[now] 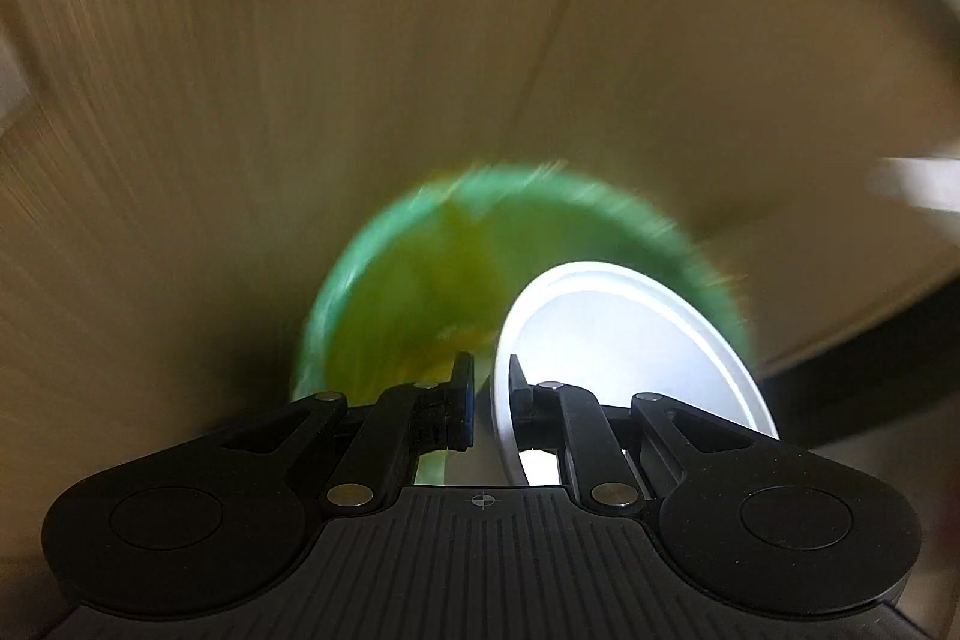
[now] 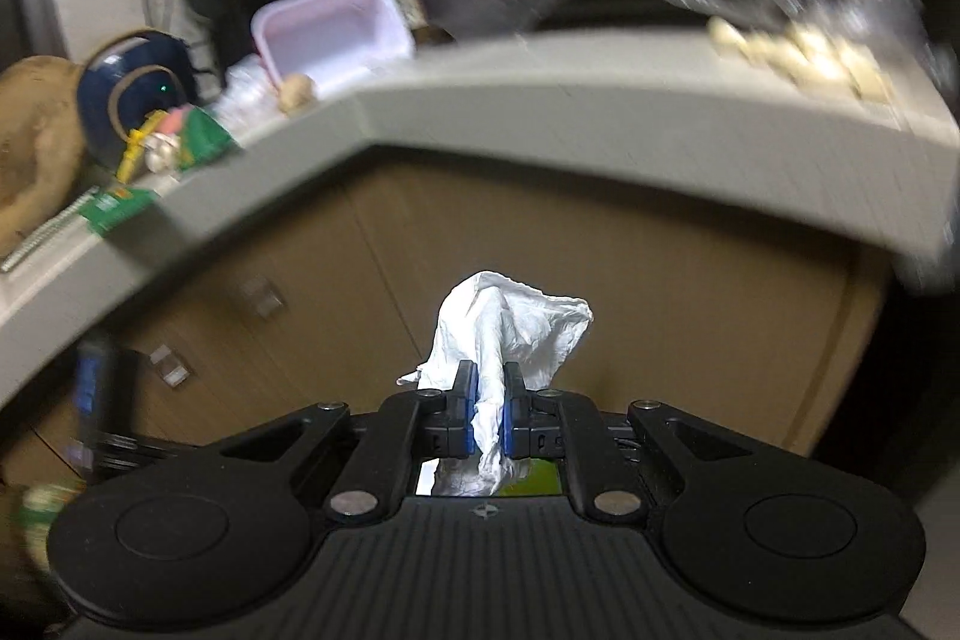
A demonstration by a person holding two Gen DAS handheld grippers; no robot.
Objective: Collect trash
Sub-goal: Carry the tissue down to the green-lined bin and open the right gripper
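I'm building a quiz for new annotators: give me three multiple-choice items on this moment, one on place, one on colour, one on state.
1. Where is the crumpled white tissue?
A. On the grey countertop
B. Between the right gripper's pads
C. In the pink tub

2. What colour is the blurred round bin beyond the left gripper?
A. Red
B. Green
C. Black

3. The left gripper is:
A. Wide open, empty
B. Shut on a white round plastic lid
C. Shut on a spoon

Key: B, the right gripper pinches it; B, the bin is green; B, the left gripper clamps the lid's edge.
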